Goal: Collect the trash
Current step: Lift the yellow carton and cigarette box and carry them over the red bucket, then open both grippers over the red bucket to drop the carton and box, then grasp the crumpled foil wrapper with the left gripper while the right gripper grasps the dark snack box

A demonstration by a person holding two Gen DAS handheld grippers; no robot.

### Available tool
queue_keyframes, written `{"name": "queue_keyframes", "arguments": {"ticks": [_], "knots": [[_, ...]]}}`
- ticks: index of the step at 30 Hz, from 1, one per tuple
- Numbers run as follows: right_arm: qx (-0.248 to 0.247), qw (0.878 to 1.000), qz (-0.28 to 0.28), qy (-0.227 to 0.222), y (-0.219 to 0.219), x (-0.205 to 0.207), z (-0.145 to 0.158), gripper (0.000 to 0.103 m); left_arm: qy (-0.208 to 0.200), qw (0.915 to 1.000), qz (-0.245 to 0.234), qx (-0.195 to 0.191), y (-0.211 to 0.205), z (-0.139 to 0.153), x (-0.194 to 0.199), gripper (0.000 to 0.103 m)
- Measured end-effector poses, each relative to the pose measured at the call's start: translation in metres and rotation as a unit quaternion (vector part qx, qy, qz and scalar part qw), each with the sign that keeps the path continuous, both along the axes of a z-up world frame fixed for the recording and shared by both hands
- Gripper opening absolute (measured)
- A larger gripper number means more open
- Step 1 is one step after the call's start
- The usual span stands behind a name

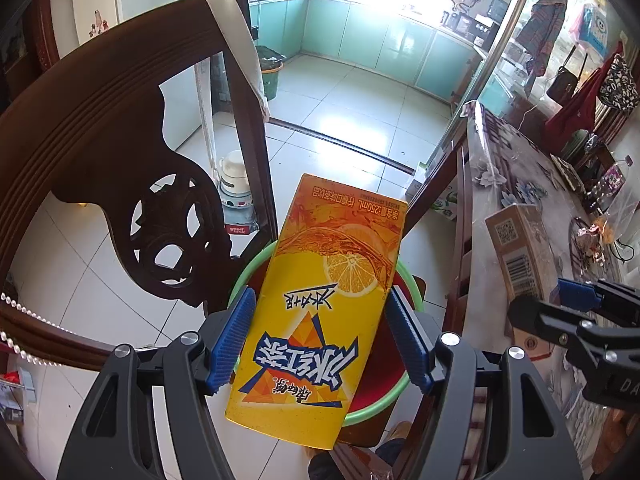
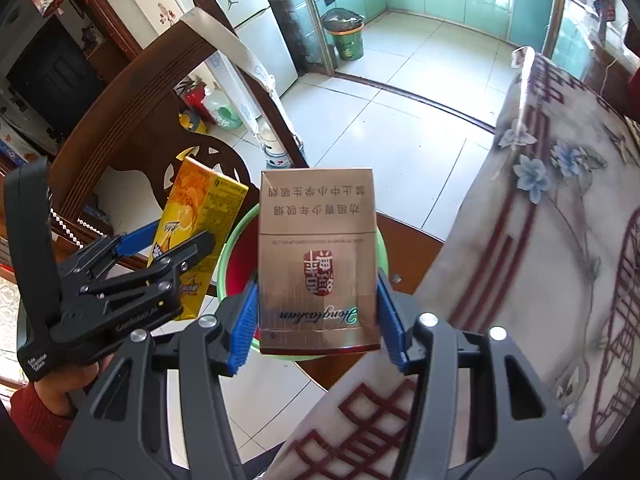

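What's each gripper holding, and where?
Left gripper: tea carton, pads on its long sides. Right gripper: cigarette pack, pads on its lower side edges.

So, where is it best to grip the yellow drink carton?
As the left gripper holds it now: pads on the two narrow sides of the drink carton, near the middle, coming from one end. The sides are flat and parallel.
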State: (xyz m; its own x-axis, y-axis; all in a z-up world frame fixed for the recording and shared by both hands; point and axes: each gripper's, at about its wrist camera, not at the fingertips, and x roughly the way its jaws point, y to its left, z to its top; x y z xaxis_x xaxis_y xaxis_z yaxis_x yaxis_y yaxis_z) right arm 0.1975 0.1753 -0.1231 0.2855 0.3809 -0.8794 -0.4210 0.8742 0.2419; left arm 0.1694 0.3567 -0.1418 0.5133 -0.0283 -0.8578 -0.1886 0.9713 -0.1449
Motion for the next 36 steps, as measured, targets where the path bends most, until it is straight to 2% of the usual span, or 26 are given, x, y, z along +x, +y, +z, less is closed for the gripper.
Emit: {"name": "queue_keyframes", "arguments": {"ticks": [11, 13, 14, 17, 21, 22, 24, 27, 30, 33, 34, 36], "knots": [[-0.007, 0.999, 0.039, 0.023, 0.025, 0.011, -0.017, 0.052, 0.011, 0.9998, 0.018, -0.003, 0.016, -0.006, 0.019, 0.065], [-0.009, 0.999, 0.039, 0.024, 0.025, 0.012, -0.020, 0.064, 0.013, 0.9996, 0.022, -0.006, 0.017, -0.008, 0.020, 0.066], [-0.009, 0.999, 0.037, 0.023, 0.025, 0.011, -0.020, 0.065, 0.011, 0.9996, 0.025, -0.007, 0.018, -0.008, 0.019, 0.073], [-0.006, 0.999, 0.032, 0.023, 0.020, 0.010, -0.018, 0.069, -0.002, 0.9994, 0.033, -0.010, 0.019, -0.003, 0.018, 0.075], [-0.002, 1.000, 0.021, 0.009, 0.010, 0.009, -0.008, 0.083, -0.018, 0.9991, 0.037, -0.009, 0.015, 0.006, 0.016, 0.085], [-0.002, 1.000, 0.014, 0.000, 0.004, 0.008, -0.003, 0.088, -0.027, 0.9989, 0.038, -0.004, 0.012, 0.010, 0.015, 0.087], [-0.008, 1.000, -0.004, -0.013, -0.008, 0.007, 0.004, 0.093, -0.043, 0.9984, 0.036, 0.006, 0.005, 0.018, 0.013, 0.090], [-0.023, 0.998, -0.043, -0.035, -0.039, 0.007, 0.015, 0.096, -0.059, 0.9978, 0.018, 0.025, -0.011, 0.026, 0.012, 0.092], [-0.057, 0.990, -0.101, -0.087, -0.088, 0.001, 0.025, 0.098, -0.065, 0.9967, -0.020, 0.044, -0.039, 0.032, 0.014, 0.092], [-0.108, 0.978, -0.128, -0.125, -0.131, -0.005, 0.026, 0.098, -0.068, 0.9944, -0.062, 0.051, -0.071, 0.036, 0.016, 0.092], [-0.126, 0.974, -0.142, -0.123, -0.154, -0.006, 0.025, 0.098, -0.068, 0.9936, -0.076, 0.050, -0.082, 0.036, 0.017, 0.092], [-0.118, 0.973, -0.172, -0.100, -0.197, -0.004, 0.022, 0.098, -0.067, 0.9916, -0.101, 0.045, -0.107, 0.037, 0.021, 0.092]]}}
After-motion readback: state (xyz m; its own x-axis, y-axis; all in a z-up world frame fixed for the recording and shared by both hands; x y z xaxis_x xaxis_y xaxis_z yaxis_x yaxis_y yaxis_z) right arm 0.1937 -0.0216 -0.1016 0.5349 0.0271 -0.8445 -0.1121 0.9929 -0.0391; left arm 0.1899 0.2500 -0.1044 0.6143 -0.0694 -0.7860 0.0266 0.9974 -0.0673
